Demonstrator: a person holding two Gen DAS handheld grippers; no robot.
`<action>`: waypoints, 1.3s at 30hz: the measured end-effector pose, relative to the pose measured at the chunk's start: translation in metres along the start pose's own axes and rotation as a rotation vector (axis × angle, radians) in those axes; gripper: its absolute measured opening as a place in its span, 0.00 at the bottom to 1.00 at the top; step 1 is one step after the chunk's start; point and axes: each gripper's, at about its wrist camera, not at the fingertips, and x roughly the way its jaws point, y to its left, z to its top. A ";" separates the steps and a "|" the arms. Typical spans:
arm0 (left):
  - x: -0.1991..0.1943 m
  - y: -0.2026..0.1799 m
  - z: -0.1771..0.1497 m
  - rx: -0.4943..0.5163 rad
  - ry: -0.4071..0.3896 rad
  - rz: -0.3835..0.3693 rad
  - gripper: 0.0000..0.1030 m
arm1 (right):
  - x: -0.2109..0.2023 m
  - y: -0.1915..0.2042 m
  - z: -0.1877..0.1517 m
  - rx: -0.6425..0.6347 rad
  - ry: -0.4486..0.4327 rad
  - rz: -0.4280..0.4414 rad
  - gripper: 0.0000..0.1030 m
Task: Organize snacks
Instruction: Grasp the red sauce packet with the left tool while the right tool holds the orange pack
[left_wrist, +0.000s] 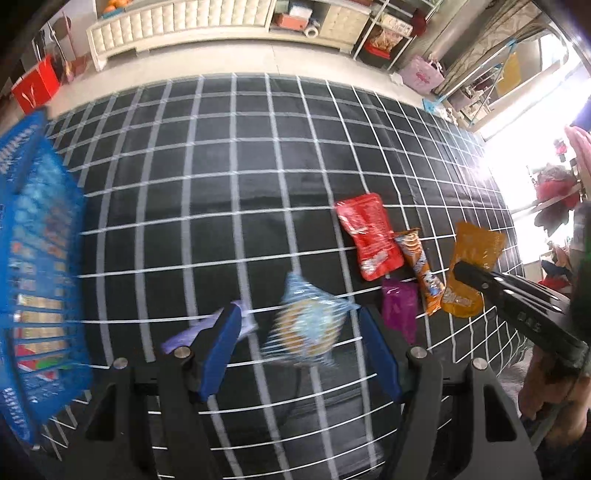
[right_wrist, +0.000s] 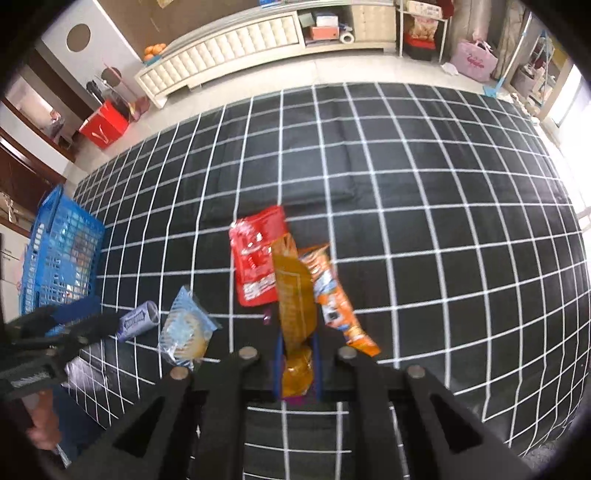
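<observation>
Snack packets lie on a black cloth with white grid lines (right_wrist: 406, 184). My right gripper (right_wrist: 297, 365) is shut on a yellow-orange pouch (right_wrist: 295, 314), which sticks out ahead of its fingers. A red pouch (right_wrist: 256, 258) lies to its left and an orange striped packet (right_wrist: 336, 299) to its right. My left gripper (left_wrist: 299, 314) is open, and a light-blue pastry packet (left_wrist: 306, 328) shows between its blue fingers, blurred and not gripped. A lilac packet (left_wrist: 207, 328) lies by the left finger. A purple packet (left_wrist: 400, 310) lies near the red pouch (left_wrist: 369, 236).
A blue slatted basket (left_wrist: 37, 258) holding several packets stands at the cloth's left edge. Beyond the cloth are a cream cabinet (right_wrist: 229, 48), a red bag (right_wrist: 105, 123) and a pink bag (right_wrist: 474, 61) on the floor. A hand (left_wrist: 554, 387) holds the right gripper (left_wrist: 465, 273).
</observation>
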 end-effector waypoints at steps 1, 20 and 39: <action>0.009 -0.006 0.004 -0.010 0.013 -0.005 0.63 | -0.003 -0.007 0.003 0.005 -0.007 0.001 0.15; 0.109 -0.076 0.068 -0.095 0.043 0.090 0.77 | 0.017 -0.045 0.019 0.047 -0.006 0.107 0.15; 0.131 -0.120 0.064 0.155 0.103 0.243 0.46 | 0.030 -0.055 0.008 0.083 0.033 0.144 0.15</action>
